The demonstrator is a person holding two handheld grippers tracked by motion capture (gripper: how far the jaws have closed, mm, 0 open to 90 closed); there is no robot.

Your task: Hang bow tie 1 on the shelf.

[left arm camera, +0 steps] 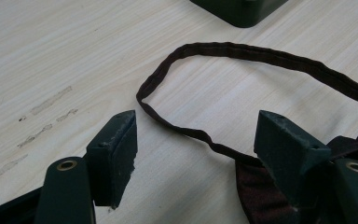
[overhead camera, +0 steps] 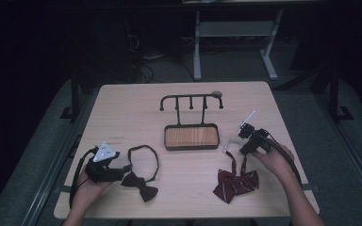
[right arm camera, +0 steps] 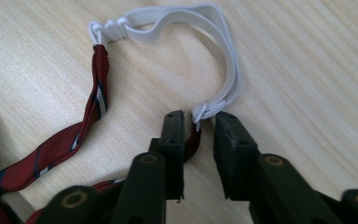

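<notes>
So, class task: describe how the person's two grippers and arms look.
Both grippers are black. The left gripper carries a grey three-cornered plate and a black looping cable. The right gripper trails a black cable along a bare forearm. The fingers are dark, blocky wedges on arms with brass-coloured rivets. No sleeves visible.

Rack mid-table – dark bow tie front-left, striped bow tie front-right

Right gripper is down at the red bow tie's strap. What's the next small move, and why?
Probably finish closing the right gripper: its fingers straddle the strap of the red striped bow tie where the white elastic joins it, with a gap still showing. Once gripped, it could go to the hook stand.
</notes>
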